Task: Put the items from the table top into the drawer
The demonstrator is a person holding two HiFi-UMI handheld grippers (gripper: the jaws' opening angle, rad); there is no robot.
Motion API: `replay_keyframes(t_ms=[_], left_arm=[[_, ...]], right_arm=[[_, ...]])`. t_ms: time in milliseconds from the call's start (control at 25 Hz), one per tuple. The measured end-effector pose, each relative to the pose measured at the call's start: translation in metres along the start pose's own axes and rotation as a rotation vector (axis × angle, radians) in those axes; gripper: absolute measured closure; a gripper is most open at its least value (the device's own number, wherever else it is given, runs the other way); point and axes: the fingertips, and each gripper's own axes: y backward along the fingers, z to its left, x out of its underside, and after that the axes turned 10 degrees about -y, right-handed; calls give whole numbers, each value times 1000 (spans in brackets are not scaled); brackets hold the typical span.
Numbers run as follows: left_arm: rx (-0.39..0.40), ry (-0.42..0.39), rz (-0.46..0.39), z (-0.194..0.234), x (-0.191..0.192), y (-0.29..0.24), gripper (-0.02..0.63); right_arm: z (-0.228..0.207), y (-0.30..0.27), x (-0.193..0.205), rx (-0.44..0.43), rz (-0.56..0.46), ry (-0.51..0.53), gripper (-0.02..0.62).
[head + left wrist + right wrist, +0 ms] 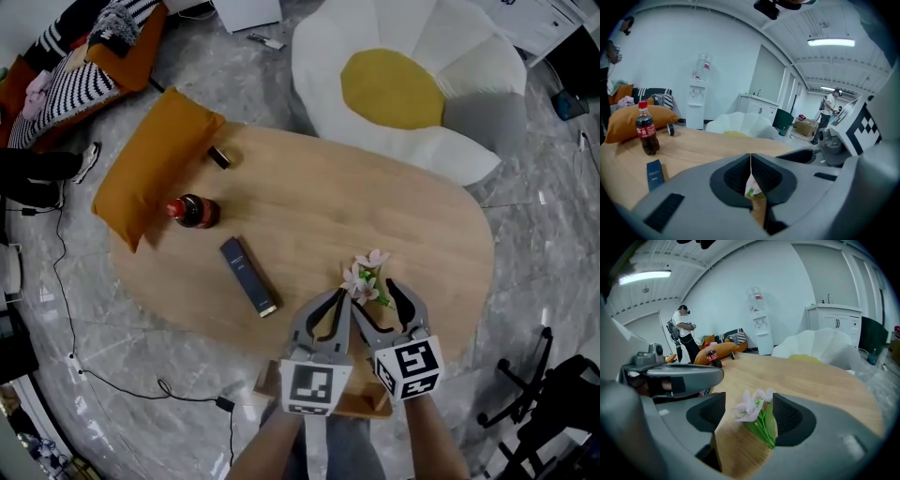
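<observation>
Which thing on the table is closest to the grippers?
The pale pink flowers: they sit between the right gripper's open jaws, while the cola bottle and blue box lie farther off.

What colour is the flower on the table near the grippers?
Pale lilac-pink petals, green stem and leaves. The flower shows best in the right gripper view.

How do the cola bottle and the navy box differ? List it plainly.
The cola bottle stands upright; the navy box lies flat. The bottle is round, red-capped; the box is a slim rectangular slab. The bottle sits nearer the orange cushion than the box. Both rest on the wooden table.
</observation>
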Motion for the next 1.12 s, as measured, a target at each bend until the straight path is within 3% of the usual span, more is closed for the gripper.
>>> replay_keyframes(t_ms=[560, 1120], left_arm=[[-19, 34, 56, 8, 33, -14, 594], [-18, 57, 71, 1, 44, -17, 595]], right_arm=[[-11, -29, 27, 27, 78, 65, 290], [-29, -42, 49, 74, 134, 25, 311]])
